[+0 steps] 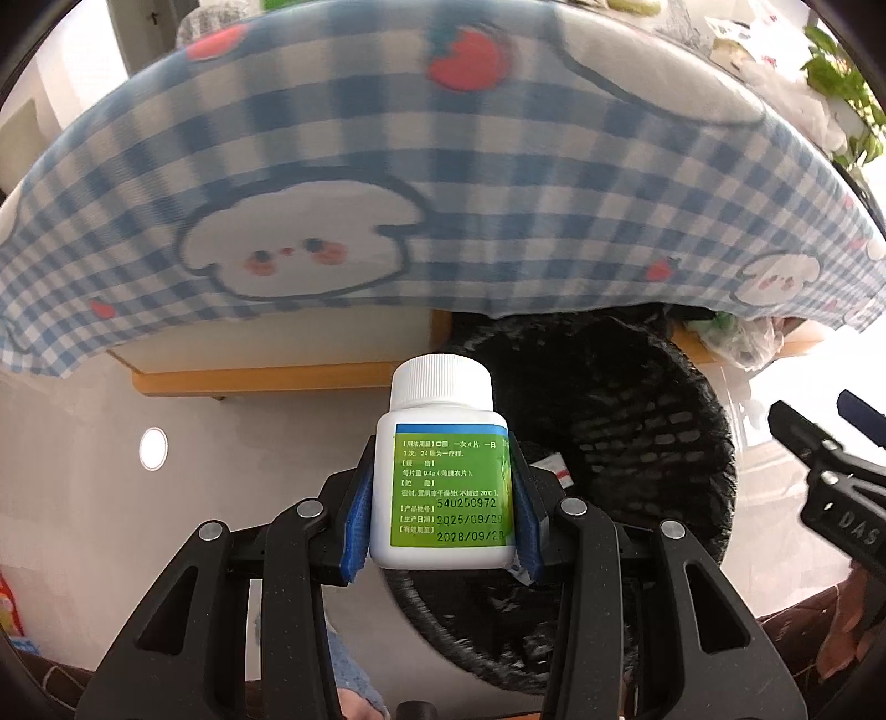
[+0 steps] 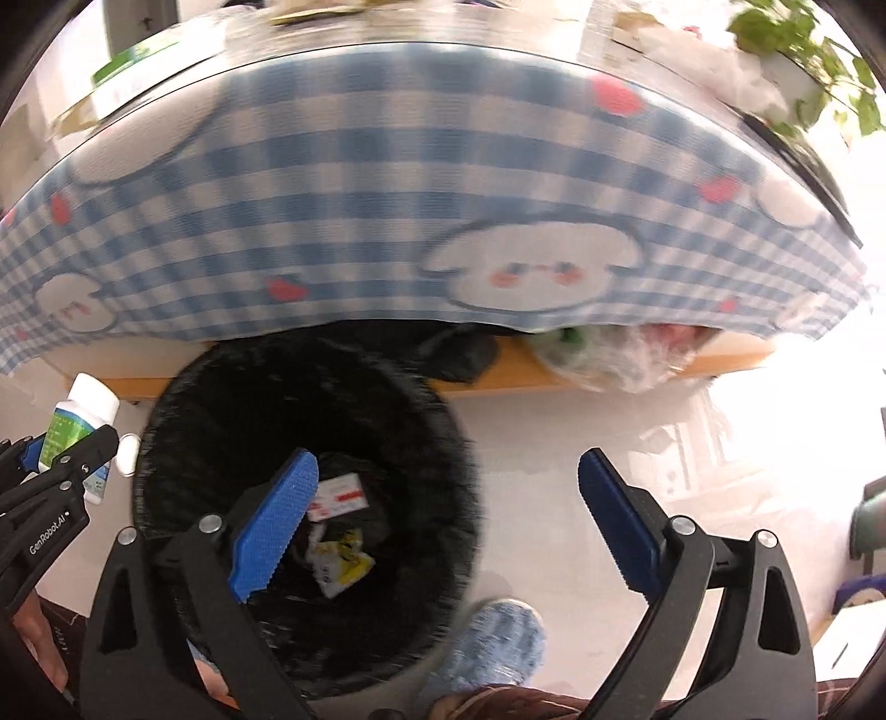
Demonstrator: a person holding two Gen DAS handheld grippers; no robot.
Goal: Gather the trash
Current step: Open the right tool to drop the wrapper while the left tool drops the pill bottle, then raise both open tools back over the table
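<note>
A white pill bottle (image 1: 440,476) with a green label and ribbed white cap stands upright in my left gripper (image 1: 440,498), whose blue pads press its two sides. It hangs above the near left rim of a black bin (image 1: 609,432) lined with a dark bag. In the right wrist view the same bottle (image 2: 83,421) shows at the far left, beside the bin (image 2: 310,498). My right gripper (image 2: 448,487) stands wide open over the bin's right rim, with nothing between its fingers. Crumpled wrappers (image 2: 338,531) lie at the bin's bottom.
A table under a blue checked cloth (image 1: 387,183) with bunny prints overhangs the bin. A wooden shelf (image 2: 526,376) below it holds plastic bags (image 2: 609,349). A green plant (image 2: 803,50) stands at the far right. A foot in a blue slipper (image 2: 493,637) rests beside the bin.
</note>
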